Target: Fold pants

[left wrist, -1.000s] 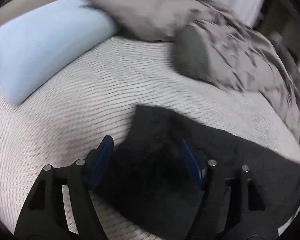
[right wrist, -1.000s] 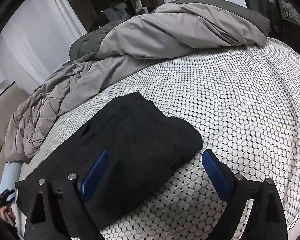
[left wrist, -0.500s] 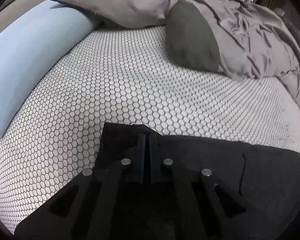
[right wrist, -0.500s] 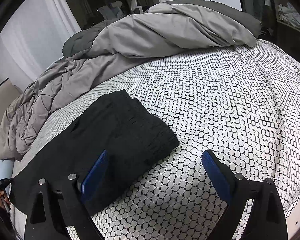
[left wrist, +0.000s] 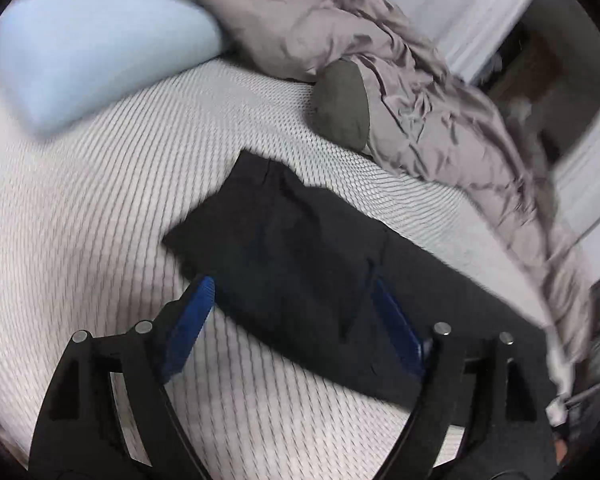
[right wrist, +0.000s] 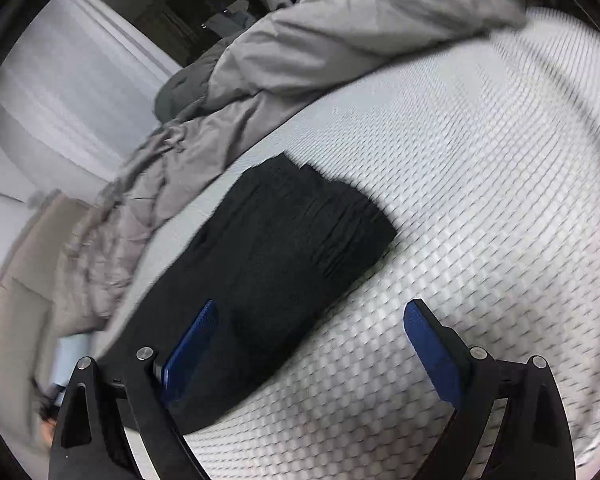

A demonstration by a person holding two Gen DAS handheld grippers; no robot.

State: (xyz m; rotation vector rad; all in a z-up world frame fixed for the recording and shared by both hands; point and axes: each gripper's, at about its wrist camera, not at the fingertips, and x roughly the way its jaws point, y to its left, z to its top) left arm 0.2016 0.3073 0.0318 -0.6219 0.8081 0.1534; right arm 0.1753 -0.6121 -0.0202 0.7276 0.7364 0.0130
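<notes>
Nearest to me in the left wrist view, my left gripper has its 2 blue-padded fingers spread wide; the jaws have just been opening, and nothing is pinched between them. The black pants lie flat on the white honeycomb-patterned mattress just beyond the pads, with a folded end running under the gap and past the right-hand pad. I cannot tell whether that pad brushes the cloth, because dark fabric sits behind dark fingers and the picture is smeared.

In the right wrist view, my right gripper is likewise spread, gripping nothing. The pants sit ahead and to the left of the gap: the left-hand pad overlaps the black cloth, while the right-hand pad stands over bare mattress, well clear of the fabric.

Farther off, a pale blue pillow and a grey pillow lie at the head of the bed, with a rumpled grey duvet along the far side. The duvet also piles up beyond the pants in the right view. The room behind it is dark and too blurred to read. No containers show.
</notes>
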